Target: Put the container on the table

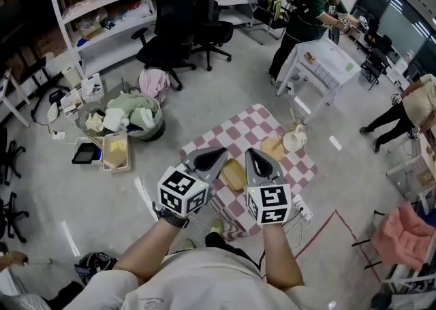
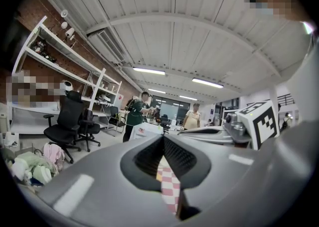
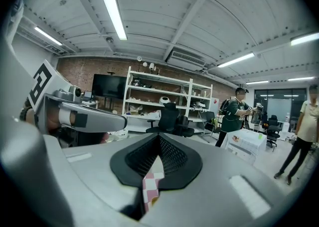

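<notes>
Seemingly no carry is under way: left gripper (image 1: 219,155) and right gripper (image 1: 252,157) have jaws pressed together, empty (yellow container (image 1: 234,174) rests on the checked counter (image 1: 253,127), 12 o'clock). Any grasp needs them spread first.

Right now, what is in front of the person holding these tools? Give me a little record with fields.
Table: low, with a red-and-white checked cloth
On the table: yellow container, white jug
Left gripper: jaws together, holding nothing, above the table's near side
Right gripper: jaws together, holding nothing, beside the left one
Container: lying on the cloth, not gripped
Background: person in a green top at a white table
</notes>
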{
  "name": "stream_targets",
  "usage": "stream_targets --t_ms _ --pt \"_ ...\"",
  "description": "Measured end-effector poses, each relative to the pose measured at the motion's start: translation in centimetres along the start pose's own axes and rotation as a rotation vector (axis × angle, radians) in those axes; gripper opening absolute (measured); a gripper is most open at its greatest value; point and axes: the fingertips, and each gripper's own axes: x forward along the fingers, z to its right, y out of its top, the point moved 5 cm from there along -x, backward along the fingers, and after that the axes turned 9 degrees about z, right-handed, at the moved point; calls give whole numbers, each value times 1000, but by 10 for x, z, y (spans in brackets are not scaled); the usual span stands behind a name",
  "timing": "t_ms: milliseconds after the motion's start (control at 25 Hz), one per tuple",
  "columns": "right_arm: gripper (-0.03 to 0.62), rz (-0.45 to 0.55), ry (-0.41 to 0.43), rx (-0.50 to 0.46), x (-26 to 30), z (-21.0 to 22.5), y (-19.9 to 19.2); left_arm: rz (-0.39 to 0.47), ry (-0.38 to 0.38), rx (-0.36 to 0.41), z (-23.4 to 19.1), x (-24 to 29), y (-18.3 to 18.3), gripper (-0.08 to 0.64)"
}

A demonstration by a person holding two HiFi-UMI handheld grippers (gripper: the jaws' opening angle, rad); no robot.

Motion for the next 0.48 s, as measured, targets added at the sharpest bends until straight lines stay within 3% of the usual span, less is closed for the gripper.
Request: stream_targets --t_ms 480 --pt "11 7 -9 -15 -6 1 1 24 17 11 0 -4 6 6"
